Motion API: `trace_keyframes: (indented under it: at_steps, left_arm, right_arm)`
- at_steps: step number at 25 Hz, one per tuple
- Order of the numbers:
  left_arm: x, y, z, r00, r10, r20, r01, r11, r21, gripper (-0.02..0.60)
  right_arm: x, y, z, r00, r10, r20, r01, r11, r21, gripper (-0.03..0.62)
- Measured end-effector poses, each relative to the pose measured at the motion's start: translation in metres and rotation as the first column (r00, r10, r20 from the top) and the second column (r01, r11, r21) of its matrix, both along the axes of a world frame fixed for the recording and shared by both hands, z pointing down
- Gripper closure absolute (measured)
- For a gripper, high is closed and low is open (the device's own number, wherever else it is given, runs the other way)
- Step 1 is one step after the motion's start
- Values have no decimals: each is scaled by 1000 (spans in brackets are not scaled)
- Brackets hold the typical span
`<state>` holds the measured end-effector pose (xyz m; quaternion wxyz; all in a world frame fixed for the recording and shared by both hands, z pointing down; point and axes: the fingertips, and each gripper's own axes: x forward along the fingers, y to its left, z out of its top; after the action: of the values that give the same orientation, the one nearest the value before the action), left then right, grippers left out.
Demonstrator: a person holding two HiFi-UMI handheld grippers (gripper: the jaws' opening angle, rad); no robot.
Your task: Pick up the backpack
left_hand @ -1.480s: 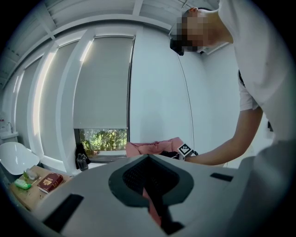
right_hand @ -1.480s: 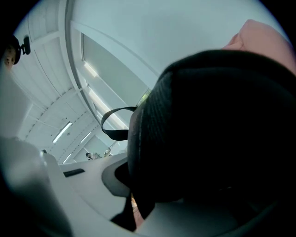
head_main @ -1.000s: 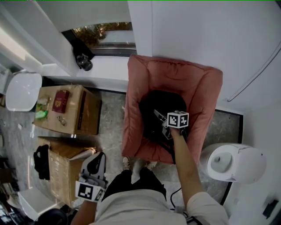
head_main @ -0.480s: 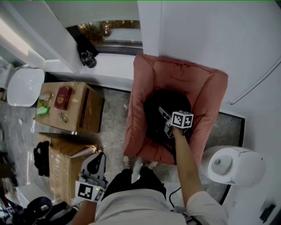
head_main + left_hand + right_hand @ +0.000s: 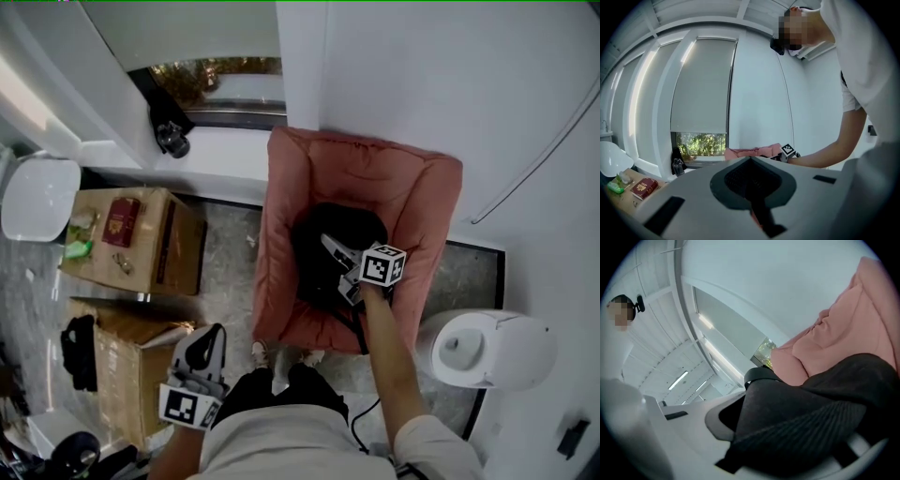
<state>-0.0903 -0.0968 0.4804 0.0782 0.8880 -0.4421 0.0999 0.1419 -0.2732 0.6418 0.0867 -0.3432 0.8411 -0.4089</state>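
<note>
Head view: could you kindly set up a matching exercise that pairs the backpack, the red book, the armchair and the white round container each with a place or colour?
Things:
1. backpack
2. red book
3. armchair
4. white round container

Place or colour:
A. on top of a cardboard box
B. pink
C. black, on the armchair's seat
D. on the floor, at the picture's right of the armchair

Pairs: 1-C, 2-A, 3-B, 4-D
</note>
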Motion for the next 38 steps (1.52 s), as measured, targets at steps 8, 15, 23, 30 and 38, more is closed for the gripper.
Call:
trace_keyframes:
  at_steps: [8,15,23,30,38]
  left_arm:
    - [-6,3,-1,1000,2,-10,-1,1000,17,565]
    - [-4,2,-5,1000,18,-13,-18,999,34,565]
    - [-7,8,-3,1000,24,-11,-23,1000,18,565]
    - [-20,3,-10,1000,7,-6,-6,999,45,565]
    - [-20,1,-21,999,7,-37,-4,997,72,565]
  right_arm:
    - [-11,46,-20,1000,-25,-17,25,999,34,566]
    - [-8,67,-33,1000,16,-18,-15,999,51,572]
    - [10,71,-59,996,86,23,-88,993,84,572]
    - [26,71,-91,989,148,-4,-146,978,147,572]
    - [16,75,-141,981,142,-128,-109,965,240,572]
